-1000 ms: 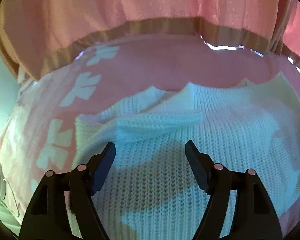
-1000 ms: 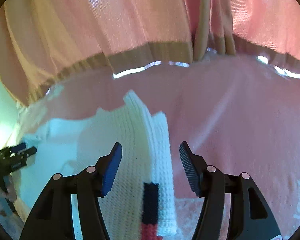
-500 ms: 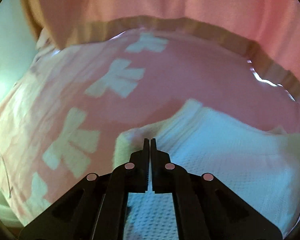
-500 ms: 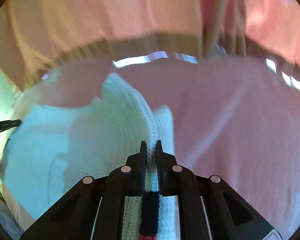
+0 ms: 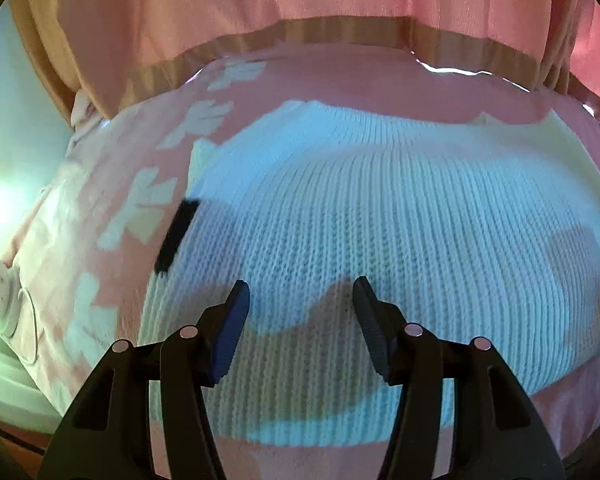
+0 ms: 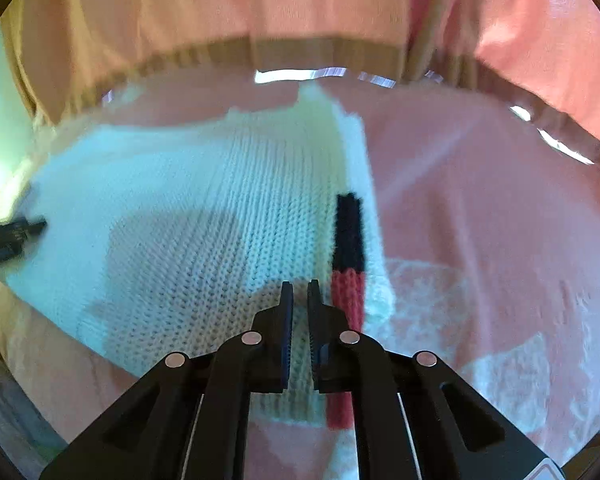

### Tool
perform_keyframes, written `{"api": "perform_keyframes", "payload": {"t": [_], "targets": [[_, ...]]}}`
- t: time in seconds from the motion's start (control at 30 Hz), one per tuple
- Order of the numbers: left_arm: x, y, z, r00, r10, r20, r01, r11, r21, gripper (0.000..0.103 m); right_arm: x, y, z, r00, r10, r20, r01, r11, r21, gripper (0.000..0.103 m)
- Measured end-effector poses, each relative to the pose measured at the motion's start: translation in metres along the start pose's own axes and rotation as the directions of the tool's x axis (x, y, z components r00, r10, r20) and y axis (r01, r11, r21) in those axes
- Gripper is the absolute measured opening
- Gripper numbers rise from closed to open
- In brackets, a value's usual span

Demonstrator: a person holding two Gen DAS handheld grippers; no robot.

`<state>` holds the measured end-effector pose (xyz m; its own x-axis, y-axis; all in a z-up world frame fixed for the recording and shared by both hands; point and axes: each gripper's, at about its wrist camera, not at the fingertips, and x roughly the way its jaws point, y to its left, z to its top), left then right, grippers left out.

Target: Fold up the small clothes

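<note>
My left gripper (image 5: 300,300) hangs spread above the white knit sweater (image 5: 380,220), my right gripper (image 6: 298,294) nearly together, seemingly empty; next fold wants edges square.

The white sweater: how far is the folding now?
Done: the white sweater lies flat on the pink blanket, sides folded in. In hand: nothing; the left gripper is open above it, the right gripper nearly closed, empty. Left: probably a final fold.
</note>
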<state>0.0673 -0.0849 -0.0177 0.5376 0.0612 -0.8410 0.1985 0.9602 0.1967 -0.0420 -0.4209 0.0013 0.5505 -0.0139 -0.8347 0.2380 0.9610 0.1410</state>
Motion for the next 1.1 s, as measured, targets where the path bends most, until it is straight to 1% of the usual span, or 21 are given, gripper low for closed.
{"api": "perform_keyframes", "payload": {"t": [0.03,0.07,0.13,0.23,0.27,0.3,0.37,0.47,0.57,0.67,0.7,0.77,0.83,0.87,0.9,0.93,0.97,1.0,1.03,1.07,1.1], "targets": [[-0.002,0.001,-0.001,1.0,0.01,0.007,-0.01,1.0,-0.004,0.053,-0.004,-0.004,-0.005,1.0,0.002,0.005,-0.002,1.0,0.025,0.021],[-0.005,0.0,-0.004,1.0,0.015,0.01,-0.015,1.0,-0.006,0.053,-0.006,-0.009,-0.011,1.0,-0.002,0.005,0.002,0.999,0.047,0.036],[-0.007,0.004,-0.008,1.0,0.029,0.01,-0.029,0.999,-0.021,0.053,-0.009,-0.016,-0.017,0.999,-0.034,0.004,0.034,0.996,0.088,0.053],[-0.01,0.013,-0.016,1.0,0.009,0.0,-0.009,0.997,-0.078,0.058,-0.014,-0.027,-0.023,1.0,-0.013,0.002,0.012,0.989,0.148,0.061],[-0.012,0.018,-0.019,1.0,-0.002,0.0,0.002,0.993,-0.115,0.067,-0.01,-0.03,-0.023,1.0,0.006,0.001,-0.006,0.986,0.165,0.064],[-0.014,0.029,-0.025,1.0,-0.025,0.003,0.025,0.984,-0.178,0.073,-0.009,-0.033,-0.025,1.0,0.021,-0.001,-0.021,0.983,0.181,0.065],[-0.016,0.048,-0.035,0.997,-0.076,0.013,0.076,0.952,-0.296,0.074,-0.001,-0.039,-0.028,0.997,0.079,-0.022,-0.072,0.97,0.232,0.067],[-0.012,0.078,-0.054,0.99,-0.141,0.021,0.135,0.876,-0.463,0.074,0.018,-0.047,-0.034,0.976,0.213,-0.045,-0.185,0.923,0.337,0.069],[-0.019,0.092,-0.066,0.984,-0.16,0.078,0.176,0.819,-0.547,0.074,0.018,-0.043,-0.033,0.974,0.225,-0.025,-0.204,0.917,0.342,0.071],[-0.035,0.096,-0.078,0.988,-0.095,0.122,0.149,0.798,-0.583,0.075,0.018,-0.038,-0.034,0.973,0.229,-0.017,-0.211,0.918,0.335,0.071],[-0.039,0.099,-0.083,0.988,-0.081,0.134,0.146,0.79,-0.596,0.08,0.019,-0.035,-0.032,0.972,0.234,-0.014,-0.216,0.917,0.334,0.071],[-0.034,0.099,-0.084,0.988,-0.104,0.116,0.153,0.788,-0.596,0.085,0.021,-0.032,-0.032,0.97,0.243,0.008,-0.231,0.914,0.333,0.071],[-0.014,0.097,-0.08,0.986,-0.155,0.053,0.156,0.787,-0.597,0.085,0.028,-0.029,-0.031,0.969,0.247,0.011,-0.236,0.911,0.337,0.072],[-0.005,0.095,-0.079,0.983,-0.179,0.029,0.16,0.778,-0.607,0.085,0.03,-0.026,-0.029,0.972,0.232,0.024,-0.227,0.918,0.325,0.068],[0.002,0.094,-0.077,0.983,-0.18,0.023,0.156,0.773,-0.615,0.087,0.033,-0.023,-0.027,0.975,0.222,0.022,-0.218,0.926,0.307,0.06],[-0.001,0.09,-0.074,0.987,-0.156,0.048,0.154,0.785,-0.6,0.086,0.036,-0.02,-0.025,0.976,0.219,0.014,-0.213,0.932,0.294,0.019],[0.001,0.086,-0.069,0.985,-0.164,0.05,0.162,0.798,-0.581,0.076,0.035,-0.02,-0.024,0.971,0.236,0.022,-0.231,0.923,0.306,0.018],[0.005,0.083,-0.065,0.983,-0.181,0.041,0.172,0.811,-0.559,0.052,0.029,-0.02,-0.023,0.972,0.232,0.038,-0.233,0.923,0.306,0.016],[0.007,0.083,-0.063,0.98,-0.195,0.042,0.185,0.814,-0.551,0.042,0.016,-0.018,-0.019,0.976,0.209,0.063,-0.218,0.936,0.277,0.014],[0.002,0.085,-0.062,0.974,-0.22,0.05,0.21,0.808,-0.551,0.026,0.001,-0.018,-0.016,0.977,0.196,0.087,-0.212,0.942,0.259,0.013],[-0.002,0.087,-0.061,0.97,-0.237,0.051,0.226,0.807,-0.546,0.018,-0.014,-0.019,-0.015,0.976,0.192,0.102,-0.211,0.945,0.249,0.013]]}}
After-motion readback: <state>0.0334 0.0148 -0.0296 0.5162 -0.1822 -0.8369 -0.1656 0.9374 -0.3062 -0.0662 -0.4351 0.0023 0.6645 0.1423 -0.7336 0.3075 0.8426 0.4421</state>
